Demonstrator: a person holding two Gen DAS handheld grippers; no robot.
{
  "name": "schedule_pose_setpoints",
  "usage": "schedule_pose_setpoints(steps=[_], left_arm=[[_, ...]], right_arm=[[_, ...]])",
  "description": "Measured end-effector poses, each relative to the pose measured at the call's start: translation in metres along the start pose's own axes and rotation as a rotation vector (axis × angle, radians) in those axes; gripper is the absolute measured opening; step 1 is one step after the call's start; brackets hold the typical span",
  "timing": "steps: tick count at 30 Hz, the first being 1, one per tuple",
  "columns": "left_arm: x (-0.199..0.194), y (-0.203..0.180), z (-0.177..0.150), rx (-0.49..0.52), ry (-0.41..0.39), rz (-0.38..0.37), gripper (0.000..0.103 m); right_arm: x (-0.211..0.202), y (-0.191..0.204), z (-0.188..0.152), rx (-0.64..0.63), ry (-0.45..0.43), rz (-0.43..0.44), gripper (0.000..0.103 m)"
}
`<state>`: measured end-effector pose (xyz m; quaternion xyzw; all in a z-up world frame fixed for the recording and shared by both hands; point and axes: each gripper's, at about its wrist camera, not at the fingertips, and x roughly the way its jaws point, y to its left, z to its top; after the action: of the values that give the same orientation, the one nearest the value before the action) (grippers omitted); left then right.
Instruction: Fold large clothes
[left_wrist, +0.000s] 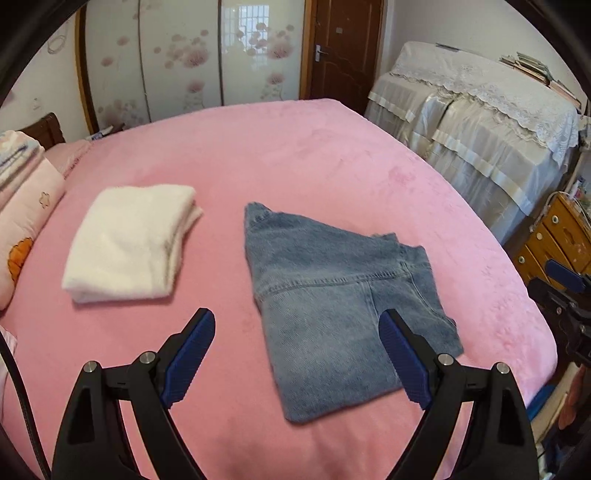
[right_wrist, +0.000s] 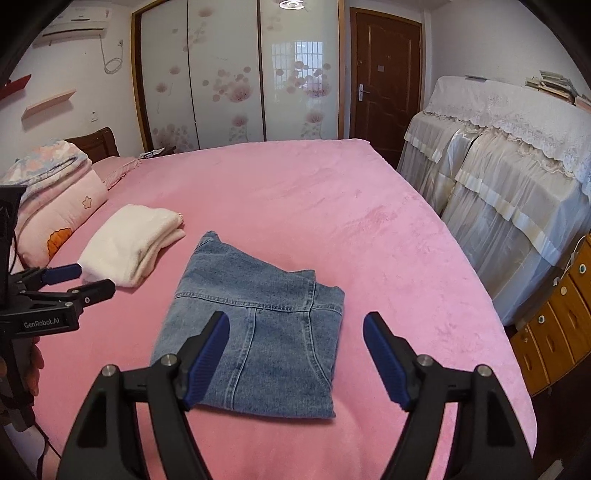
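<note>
The left gripper hangs above the bed, tilted steeply down, its black arms splayed in a wide V and its ribbed blue pads well apart with nothing between them; only pink cover and a corner of denim show through the gap. In the right wrist view the same tool enters from the 9 o'clock edge, seen side-on, with part of a hand gripping its black handle. The right gripper is pitched down as well, its jaws spread wide and empty, hovering clear of the cloth below.

The folded jeans lie flat on the pink bed cover, near the front edge of the bed. They form a rough, slightly skewed rectangle of faded blue denim with doubled stitched seams crossing it and layered edges showing at the 1 o'clock corner. From the left wrist view they sit at about 4 o'clock of centre, partly behind the right-hand pad.

At 10 o'clock from the jeans lies a folded white garment, soft and fuzzy, stacked in several rounded layers. Further out at 9 o'clock, folded quilts in pale pink with flower prints are piled near the headboard. The bed cover itself is plush and velvety, with faint brush marks in its nap.
</note>
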<state>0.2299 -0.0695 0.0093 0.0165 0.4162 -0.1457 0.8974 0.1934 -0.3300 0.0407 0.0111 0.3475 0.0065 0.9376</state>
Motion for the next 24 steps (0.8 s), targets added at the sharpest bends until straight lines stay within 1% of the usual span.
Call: schedule_pose_setpoints(steps=[1,3,5,6,7,9,11,12,13,16,18,20,21,22,24], left_arm=[[0.003,-0.001,-0.002,0.001,0.017,-0.023,0.089],[0.015,-0.002,-0.005,-0.004,0.085,-0.100,0.089],[0.032,0.000,-0.009,-0.027,0.162,-0.173,0.089],[0.038,0.001,-0.012,-0.038,0.184,-0.204,0.089],[0.047,0.005,-0.015,-0.052,0.201,-0.251,0.089],[0.061,0.005,-0.019,-0.043,0.228,-0.271,0.089],[0.079,0.006,-0.023,-0.020,0.283,-0.288,0.089],[0.090,0.010,-0.025,-0.032,0.307,-0.293,0.089],[0.098,0.014,-0.026,-0.054,0.323,-0.302,0.089],[0.127,0.028,-0.028,-0.143,0.358,-0.385,0.089],[0.143,0.033,-0.030,-0.162,0.366,-0.404,0.089],[0.157,0.034,-0.033,-0.163,0.381,-0.421,0.089],[0.162,0.035,-0.034,-0.168,0.373,-0.430,0.090],[0.165,0.036,-0.033,-0.168,0.363,-0.430,0.090],[0.168,0.038,-0.030,-0.165,0.335,-0.446,0.091]], right_arm=[[0.001,-0.003,-0.002,0.008,0.009,0.014,0.075],[0.008,-0.009,-0.004,0.021,0.042,0.042,0.075],[0.022,-0.021,-0.007,0.063,0.098,0.085,0.075],[0.029,-0.026,-0.008,0.084,0.118,0.097,0.075],[0.039,-0.035,-0.011,0.115,0.147,0.112,0.075],[0.053,-0.047,-0.015,0.158,0.179,0.130,0.075],[0.074,-0.064,-0.021,0.231,0.226,0.166,0.075],[0.083,-0.071,-0.023,0.265,0.249,0.184,0.075],[0.098,-0.081,-0.028,0.317,0.285,0.224,0.075],[0.132,-0.097,-0.037,0.389,0.360,0.294,0.075],[0.162,-0.107,-0.048,0.444,0.420,0.332,0.075],[0.185,-0.111,-0.057,0.472,0.476,0.351,0.075],[0.194,-0.112,-0.061,0.485,0.498,0.358,0.075],[0.208,-0.113,-0.068,0.504,0.528,0.386,0.075],[0.223,-0.113,-0.077,0.522,0.560,0.420,0.075]])
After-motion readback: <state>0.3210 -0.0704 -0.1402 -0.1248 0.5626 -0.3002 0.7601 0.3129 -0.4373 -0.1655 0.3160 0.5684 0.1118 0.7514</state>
